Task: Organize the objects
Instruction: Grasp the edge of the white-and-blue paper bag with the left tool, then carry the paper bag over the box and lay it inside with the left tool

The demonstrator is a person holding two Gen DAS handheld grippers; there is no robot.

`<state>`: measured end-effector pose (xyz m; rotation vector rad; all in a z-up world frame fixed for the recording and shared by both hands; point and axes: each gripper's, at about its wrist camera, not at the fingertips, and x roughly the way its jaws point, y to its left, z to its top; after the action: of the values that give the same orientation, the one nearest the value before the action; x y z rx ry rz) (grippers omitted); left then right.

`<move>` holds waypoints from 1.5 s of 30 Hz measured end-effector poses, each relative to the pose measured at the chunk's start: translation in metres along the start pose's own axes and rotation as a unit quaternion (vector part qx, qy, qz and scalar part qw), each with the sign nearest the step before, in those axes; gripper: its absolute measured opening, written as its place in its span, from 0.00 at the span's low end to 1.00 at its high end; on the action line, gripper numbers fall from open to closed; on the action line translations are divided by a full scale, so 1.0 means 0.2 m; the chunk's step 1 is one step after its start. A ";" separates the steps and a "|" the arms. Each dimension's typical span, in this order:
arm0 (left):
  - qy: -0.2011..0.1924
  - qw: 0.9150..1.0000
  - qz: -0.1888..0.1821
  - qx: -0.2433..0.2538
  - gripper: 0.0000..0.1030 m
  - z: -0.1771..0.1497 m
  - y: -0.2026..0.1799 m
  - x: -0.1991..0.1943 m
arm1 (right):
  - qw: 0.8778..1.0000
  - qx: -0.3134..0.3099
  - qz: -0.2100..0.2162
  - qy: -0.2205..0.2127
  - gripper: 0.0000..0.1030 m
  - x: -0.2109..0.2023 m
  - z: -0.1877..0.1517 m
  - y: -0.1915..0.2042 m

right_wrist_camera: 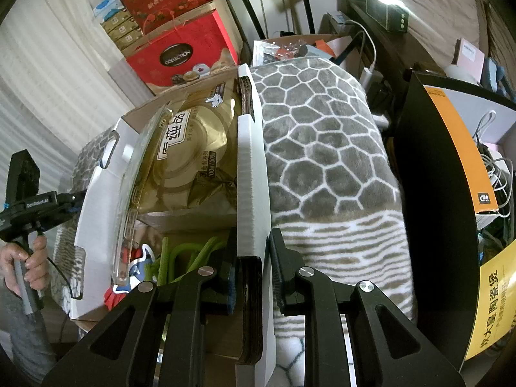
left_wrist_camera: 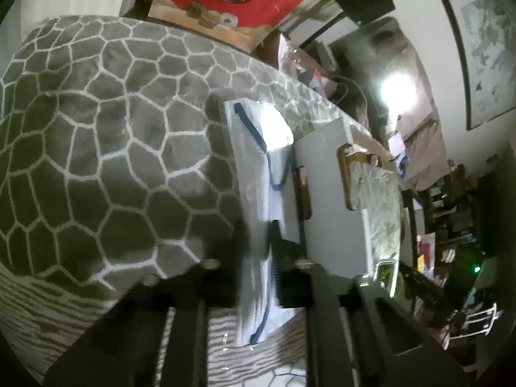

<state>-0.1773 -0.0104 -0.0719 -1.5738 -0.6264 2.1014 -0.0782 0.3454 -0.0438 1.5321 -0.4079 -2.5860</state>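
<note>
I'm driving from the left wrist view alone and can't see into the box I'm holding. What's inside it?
Observer: A gold tissue pack fills the far end of the cardboard box.
Operator: Anything nearer?
Observer: Green plastic loops lie at the near end; I can't tell what they are.
Operator: Where's the right gripper?
Observer: The right gripper clamps the box's right wall, next to the grey patterned blanket.
</note>
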 end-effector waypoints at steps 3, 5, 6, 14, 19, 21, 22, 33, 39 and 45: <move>-0.018 1.000 0.005 0.004 0.04 -0.02 -0.06 -0.05 | 1.000 0.000 0.000 0.000 0.18 0.00 0.00 0.00; -0.029 1.000 0.002 0.012 0.04 -0.02 -0.12 -0.10 | 1.000 0.000 0.000 0.000 0.18 0.00 0.00 -0.01; -0.032 0.999 0.000 0.019 0.04 -0.02 -0.15 -0.12 | 1.000 0.000 0.000 0.000 0.18 0.00 0.00 -0.01; -0.030 0.990 0.046 0.127 0.04 -0.10 -0.61 -0.13 | 1.000 0.001 0.000 -0.001 0.18 0.00 -0.01 -0.01; 0.000 0.985 0.050 0.163 0.04 -0.21 -0.80 0.02 | 1.000 0.002 0.002 0.000 0.18 0.00 0.00 -0.01; 0.016 0.985 0.049 0.166 0.04 -0.25 -0.85 0.09 | 1.000 0.001 0.001 -0.001 0.18 0.00 0.00 -0.01; 0.025 0.985 0.046 0.162 0.04 -0.26 -0.87 0.13 | 1.000 0.001 0.001 -0.001 0.18 0.00 0.00 -0.02; 0.051 0.986 -0.037 0.155 0.41 -0.29 -0.98 0.16 | 1.000 0.001 0.003 0.000 0.18 -0.01 0.00 -0.01; 0.010 0.985 0.038 0.169 0.42 -0.27 -0.89 0.08 | 1.000 0.006 0.008 -0.007 0.18 -0.03 0.01 0.00; 0.018 0.988 0.041 0.151 0.47 -0.26 -0.78 0.10 | 1.000 0.006 0.007 -0.015 0.18 -0.07 0.02 0.02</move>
<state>-0.1208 0.1316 -0.0076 -1.4814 -0.2200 2.1040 -0.0756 0.3463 -0.0291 1.4910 -0.4368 -2.6039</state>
